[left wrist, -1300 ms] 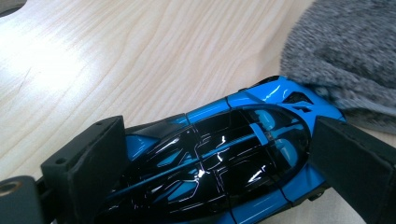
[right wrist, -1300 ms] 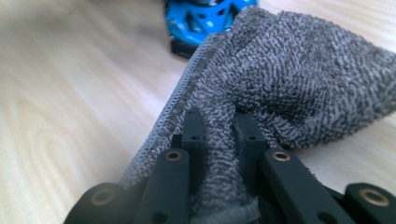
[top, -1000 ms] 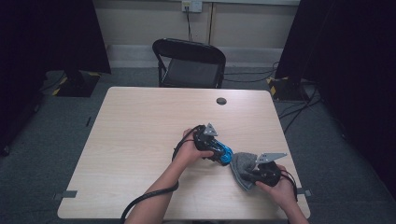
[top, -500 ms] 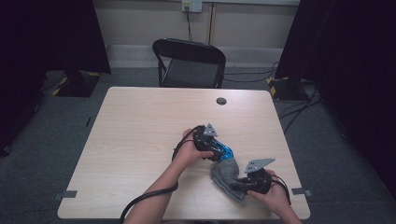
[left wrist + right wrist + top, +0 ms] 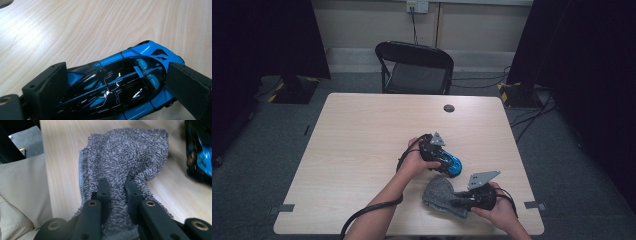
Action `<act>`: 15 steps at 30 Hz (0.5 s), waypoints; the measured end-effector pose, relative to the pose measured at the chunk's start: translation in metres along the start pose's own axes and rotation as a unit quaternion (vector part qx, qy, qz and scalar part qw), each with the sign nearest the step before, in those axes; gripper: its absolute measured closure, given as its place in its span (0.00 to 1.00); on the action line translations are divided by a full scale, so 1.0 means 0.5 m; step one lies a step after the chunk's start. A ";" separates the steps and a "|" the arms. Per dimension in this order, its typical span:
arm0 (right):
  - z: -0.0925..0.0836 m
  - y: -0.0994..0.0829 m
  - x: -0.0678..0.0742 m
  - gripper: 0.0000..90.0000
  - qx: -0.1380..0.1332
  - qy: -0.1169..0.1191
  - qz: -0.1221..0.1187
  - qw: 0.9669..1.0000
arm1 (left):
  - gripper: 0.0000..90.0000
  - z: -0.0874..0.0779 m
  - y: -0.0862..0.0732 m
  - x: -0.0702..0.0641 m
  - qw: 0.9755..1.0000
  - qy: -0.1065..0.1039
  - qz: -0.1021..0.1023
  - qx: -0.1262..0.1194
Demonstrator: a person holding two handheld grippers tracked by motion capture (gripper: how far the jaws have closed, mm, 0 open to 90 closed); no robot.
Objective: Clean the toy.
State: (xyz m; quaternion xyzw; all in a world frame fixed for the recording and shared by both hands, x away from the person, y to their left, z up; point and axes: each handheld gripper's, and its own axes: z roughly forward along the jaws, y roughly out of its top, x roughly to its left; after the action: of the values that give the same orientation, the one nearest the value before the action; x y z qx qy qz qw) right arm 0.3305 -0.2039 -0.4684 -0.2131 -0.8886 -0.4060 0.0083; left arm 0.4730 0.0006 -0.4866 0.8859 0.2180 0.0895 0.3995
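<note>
A blue and black toy car [image 5: 125,85] is held between the jaws of the left gripper [image 5: 447,161], which press against its two flanks; in the left gripper view the glossy black canopy is seen lying between the two black pads, with the blue nose pointing toward two o'clock. In the high view the car [image 5: 453,165] is found at about five o'clock from the middle of the wooden table [image 5: 362,150], resting on or just over the tabletop, with the left hand [image 5: 412,162] wrapped around the gripper body at its nine o'clock side.

A grey terry cloth [image 5: 127,157] is pinched by the right gripper [image 5: 117,190], whose jaws are drawn tight on a gathered fold of the fabric; the rest of the cloth is bunched up ahead of the jaws, toward twelve o'clock in the right gripper view. In the high view the cloth [image 5: 439,195] is seen lying on the table at six o'clock of the car, just beside it, while the right gripper [image 5: 464,201] and the right hand [image 5: 497,210] are placed at its three o'clock, close to the near edge of the table.

A black folding chair [image 5: 414,67] is set beyond the far edge, at twelve o'clock, and a small dark round disc [image 5: 449,108] is seen on the table near that edge
</note>
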 end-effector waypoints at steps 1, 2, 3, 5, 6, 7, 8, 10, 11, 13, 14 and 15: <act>0.000 0.000 0.000 0.86 0.000 0.000 0.000 1.000 | 0.05 0.000 0.000 0.000 1.000 0.000 0.000 0.000; 0.000 0.005 0.003 0.86 -0.009 0.007 -0.012 1.000 | 0.05 0.000 0.001 0.000 1.000 0.000 -0.001 0.003; -0.001 0.007 0.006 0.86 -0.013 0.009 -0.018 1.000 | 0.05 0.000 0.001 0.000 1.000 0.000 -0.001 0.003; 0.000 0.011 0.009 0.86 -0.017 0.019 -0.028 0.999 | 0.05 0.000 0.002 0.000 1.000 0.000 0.000 0.004; 0.001 0.013 0.010 0.86 -0.018 0.021 -0.031 0.999 | 0.05 0.000 0.002 0.000 1.000 0.000 -0.001 0.005; 0.003 0.014 0.011 0.86 -0.016 0.022 -0.034 0.999 | 0.05 0.000 0.002 0.000 1.000 0.000 -0.001 0.005; 0.006 0.014 0.011 0.86 -0.012 0.023 -0.038 0.999 | 0.05 0.000 0.002 0.000 1.000 0.000 -0.001 0.005; 0.014 0.011 0.008 0.86 -0.003 0.022 -0.039 0.999 | 0.05 0.000 0.001 0.000 1.000 0.000 -0.001 0.003; 0.017 0.010 0.005 0.86 0.001 0.022 -0.040 0.999 | 0.05 0.000 0.001 0.000 1.000 0.000 -0.001 0.003; 0.022 0.007 -0.003 0.86 0.008 0.017 -0.034 0.999 | 0.05 0.000 0.001 0.000 1.000 0.000 -0.001 0.004; 0.023 0.007 -0.006 0.86 0.011 0.017 -0.032 0.999 | 0.05 0.000 0.001 0.000 1.000 0.000 -0.001 0.003; 0.025 0.004 -0.012 0.86 0.016 0.009 -0.026 1.000 | 0.05 0.000 0.001 0.000 1.000 0.000 -0.002 0.003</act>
State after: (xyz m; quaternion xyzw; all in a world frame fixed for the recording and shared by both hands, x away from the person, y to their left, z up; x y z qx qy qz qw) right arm 0.3387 -0.1957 -0.4762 -0.1866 -0.9002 -0.3935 0.0090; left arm 0.4730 0.0005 -0.4861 0.8868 0.2197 0.0882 0.3968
